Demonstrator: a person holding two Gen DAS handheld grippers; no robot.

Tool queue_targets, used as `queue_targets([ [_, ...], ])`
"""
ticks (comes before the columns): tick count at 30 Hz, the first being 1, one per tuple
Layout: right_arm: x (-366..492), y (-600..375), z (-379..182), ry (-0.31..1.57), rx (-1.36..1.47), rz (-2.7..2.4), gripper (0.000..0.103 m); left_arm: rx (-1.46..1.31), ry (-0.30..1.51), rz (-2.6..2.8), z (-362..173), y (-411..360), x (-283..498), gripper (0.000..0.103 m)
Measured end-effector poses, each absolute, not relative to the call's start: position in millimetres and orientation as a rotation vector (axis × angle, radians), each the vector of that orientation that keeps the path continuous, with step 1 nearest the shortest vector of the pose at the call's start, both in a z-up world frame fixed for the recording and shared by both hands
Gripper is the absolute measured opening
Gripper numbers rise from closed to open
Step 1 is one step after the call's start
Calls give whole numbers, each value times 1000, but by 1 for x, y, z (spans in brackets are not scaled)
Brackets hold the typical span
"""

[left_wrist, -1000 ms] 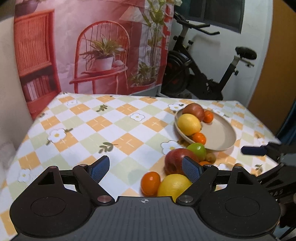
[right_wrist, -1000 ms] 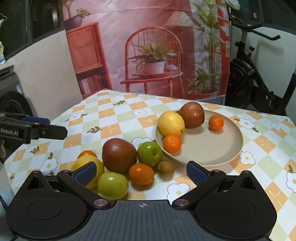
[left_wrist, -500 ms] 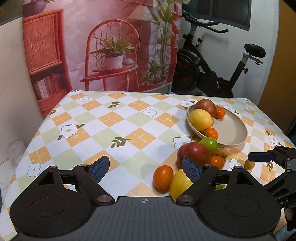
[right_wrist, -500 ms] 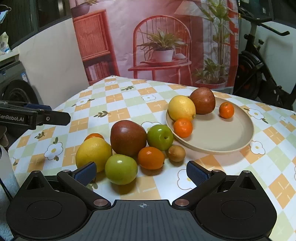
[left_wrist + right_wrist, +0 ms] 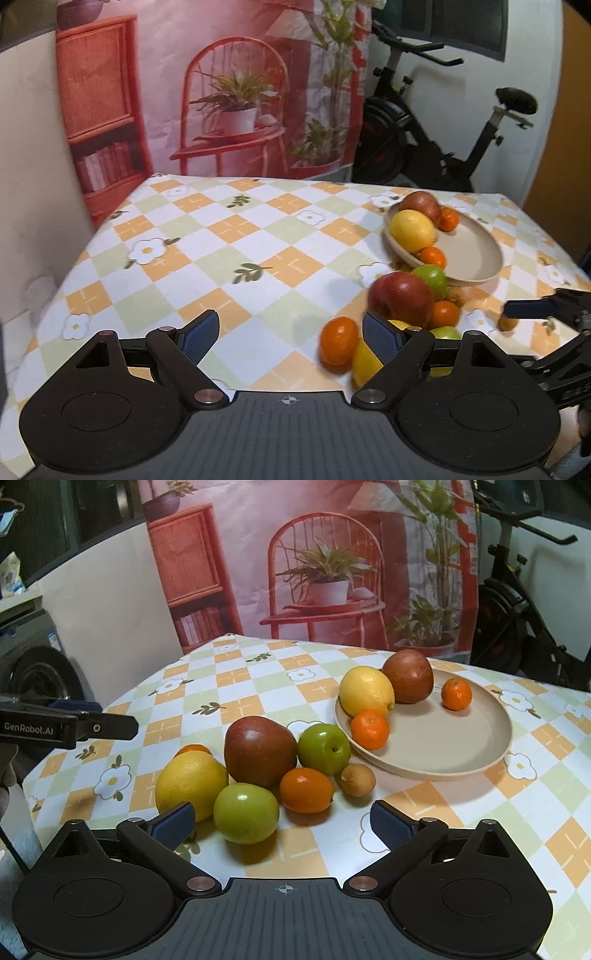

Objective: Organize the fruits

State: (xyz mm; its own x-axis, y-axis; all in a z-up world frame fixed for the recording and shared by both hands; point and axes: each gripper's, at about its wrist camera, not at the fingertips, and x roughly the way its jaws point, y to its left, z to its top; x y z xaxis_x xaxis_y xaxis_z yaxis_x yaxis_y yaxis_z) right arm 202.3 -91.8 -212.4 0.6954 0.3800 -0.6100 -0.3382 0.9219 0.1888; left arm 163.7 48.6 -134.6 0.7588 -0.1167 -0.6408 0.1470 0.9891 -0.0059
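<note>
A beige plate point(image 5: 461, 746) point(image 5: 476, 254) holds a lemon point(image 5: 365, 690), a red apple point(image 5: 408, 675) and two small oranges point(image 5: 456, 693). In front of it lies a loose pile: a big red apple point(image 5: 258, 749) point(image 5: 400, 299), two green apples point(image 5: 245, 812), a lemon point(image 5: 190, 782), an orange point(image 5: 306, 789) and a small brown fruit point(image 5: 357, 780). My right gripper point(image 5: 282, 825) is open and empty, just short of the pile. My left gripper point(image 5: 291, 334) is open and empty, to the left of the pile; an orange point(image 5: 339, 343) lies by its right finger.
The table has a checked flower cloth point(image 5: 229, 258). A red printed backdrop point(image 5: 221, 92) hangs behind it and an exercise bike point(image 5: 443, 140) stands at the back right. The left gripper shows at the left edge of the right wrist view point(image 5: 66, 727).
Both grippers have drawn back and risen a little from the fruit; the pile sits farther ahead in both views. No fruit has moved and both stay open.
</note>
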Motion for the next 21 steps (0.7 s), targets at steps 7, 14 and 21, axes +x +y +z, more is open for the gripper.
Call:
queue_targets([
  [7, 200, -78, -215, 700, 5, 446, 90, -13, 747, -251, -142, 39, 165, 68],
  [14, 199, -78, -216, 700, 8, 450, 83, -53, 781, -316, -149, 32, 165, 64],
  [21, 199, -80, -216, 696, 13, 448, 80, -57, 797, -331, -152, 29, 166, 62],
])
